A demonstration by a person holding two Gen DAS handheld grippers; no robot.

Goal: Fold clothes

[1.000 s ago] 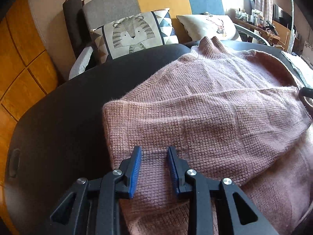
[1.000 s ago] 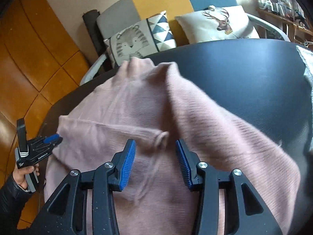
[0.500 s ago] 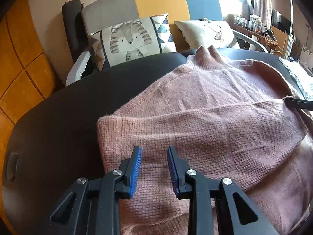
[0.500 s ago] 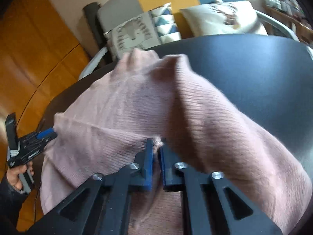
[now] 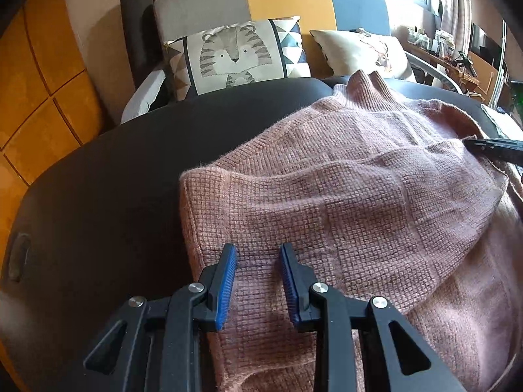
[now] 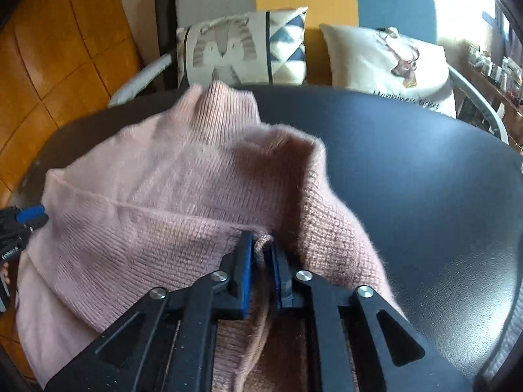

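A pink knitted sweater [image 5: 343, 202] lies partly folded on a black table [image 5: 114, 189], its high collar [image 5: 369, 91] pointing toward the sofa. My left gripper [image 5: 258, 254] hovers open over the sweater's near left corner, nothing between its blue pads. In the right wrist view the sweater [image 6: 157, 202] is bunched and lifted. My right gripper [image 6: 261, 248] is shut on a fold of the sweater's edge, which runs back between its fingers. The right gripper's tip [image 5: 493, 148] shows at the right edge of the left wrist view, and the left gripper [image 6: 23, 222] at the far left of the right wrist view.
Behind the table stands a grey, yellow and blue sofa [image 5: 287, 0] with a tiger cushion [image 5: 235, 55] and a deer cushion [image 6: 389, 62]. Wooden panelling [image 5: 36, 75] fills the left. A cluttered shelf [image 5: 457, 52] sits far right. Bare black table [image 6: 425, 170] lies right of the sweater.
My right gripper closed on the sweater's edge and pulled the fold up and toward the left. The left gripper stayed open, drawing slightly back over the corner.
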